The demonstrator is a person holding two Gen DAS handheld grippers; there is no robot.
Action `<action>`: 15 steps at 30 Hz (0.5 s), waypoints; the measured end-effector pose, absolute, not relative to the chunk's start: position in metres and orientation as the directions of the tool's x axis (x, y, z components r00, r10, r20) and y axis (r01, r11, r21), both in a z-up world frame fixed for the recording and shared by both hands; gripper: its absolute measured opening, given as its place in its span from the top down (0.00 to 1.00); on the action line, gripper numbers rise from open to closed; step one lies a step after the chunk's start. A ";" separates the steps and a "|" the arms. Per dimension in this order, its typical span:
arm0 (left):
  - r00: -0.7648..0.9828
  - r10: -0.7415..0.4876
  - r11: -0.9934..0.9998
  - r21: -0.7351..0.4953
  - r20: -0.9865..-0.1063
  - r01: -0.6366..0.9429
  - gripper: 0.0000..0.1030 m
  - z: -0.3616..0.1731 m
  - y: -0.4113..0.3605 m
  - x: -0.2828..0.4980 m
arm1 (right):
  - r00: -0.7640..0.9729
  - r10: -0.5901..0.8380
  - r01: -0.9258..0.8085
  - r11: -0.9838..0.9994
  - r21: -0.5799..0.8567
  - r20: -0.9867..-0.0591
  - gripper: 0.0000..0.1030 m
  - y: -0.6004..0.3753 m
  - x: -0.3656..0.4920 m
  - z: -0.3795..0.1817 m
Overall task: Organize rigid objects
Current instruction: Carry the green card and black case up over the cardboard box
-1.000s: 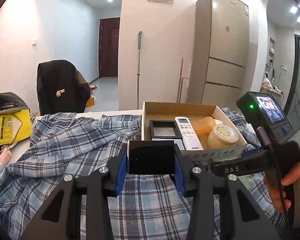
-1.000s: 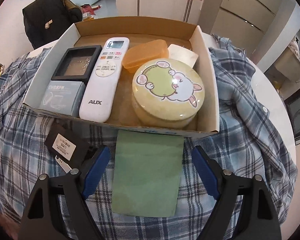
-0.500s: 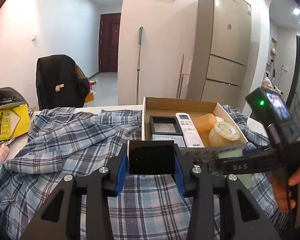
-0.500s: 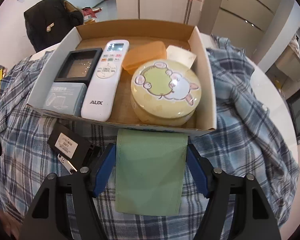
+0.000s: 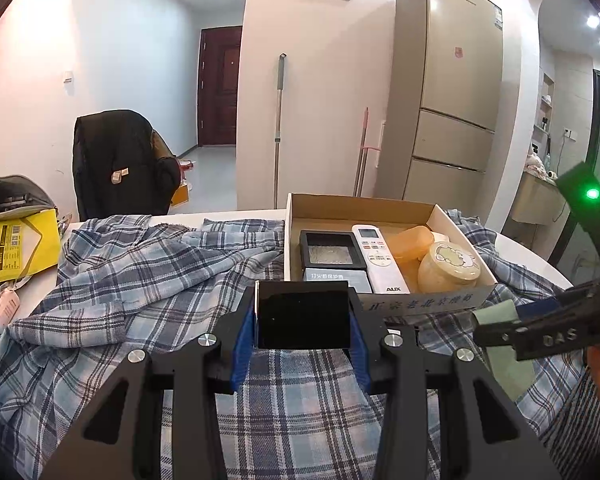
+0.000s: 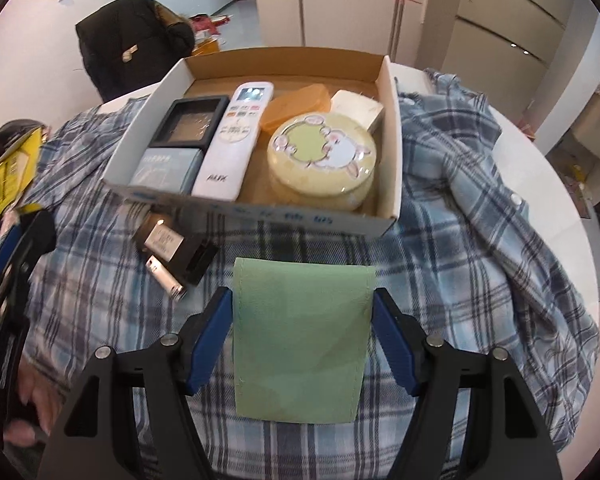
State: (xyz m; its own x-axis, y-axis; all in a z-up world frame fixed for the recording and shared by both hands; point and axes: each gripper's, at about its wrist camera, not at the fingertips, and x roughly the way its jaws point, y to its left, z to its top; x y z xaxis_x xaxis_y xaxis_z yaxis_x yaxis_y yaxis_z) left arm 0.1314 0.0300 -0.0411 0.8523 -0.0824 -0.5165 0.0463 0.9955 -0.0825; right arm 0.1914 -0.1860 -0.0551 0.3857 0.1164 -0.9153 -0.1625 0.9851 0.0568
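My left gripper [image 5: 303,312] is shut on a black rectangular block [image 5: 303,320], held over the plaid shirt [image 5: 140,280] just in front of the cardboard box [image 5: 420,300]. In the right wrist view my right gripper [image 6: 303,300] is shut on a flat green pouch [image 6: 300,340]; both blue pads [image 6: 216,320] press its sides, and it hangs tilted above the shirt [image 6: 460,240], short of the box [image 6: 260,212]. The box holds a white remote [image 6: 232,144], a round yellow tin [image 6: 324,160], an orange case [image 6: 296,106], a black tray [image 6: 190,122] and a grey-blue pack [image 6: 166,170].
A black labelled item with a silver piece [image 6: 168,248] lies on the shirt by the box's front left corner. A yellow bag [image 5: 16,248] sits at the table's left end. A chair with a dark jacket [image 5: 120,160] and a fridge [image 5: 448,112] stand beyond.
My right gripper closed its pads onto the green pouch, then rose and drew back from the box with it. The left gripper and its block have not moved.
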 end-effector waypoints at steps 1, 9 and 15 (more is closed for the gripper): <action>0.852 -0.082 0.996 -0.082 -0.516 0.046 0.58 -0.041 0.030 0.131 | 0.391 0.121 -0.168 0.984 0.058 -0.912 0.33 -0.187 0.188 -0.053; 0.841 -0.147 0.985 -0.156 -0.521 0.075 0.58 -0.012 0.035 0.123 | 0.463 0.156 -0.201 0.977 0.068 -0.872 0.33 -0.196 0.179 -0.012; 0.828 -0.176 0.984 -0.128 -0.532 0.126 0.58 0.034 0.022 0.155 | 0.597 0.184 -0.139 0.982 0.125 -0.781 0.33 -0.201 0.207 0.045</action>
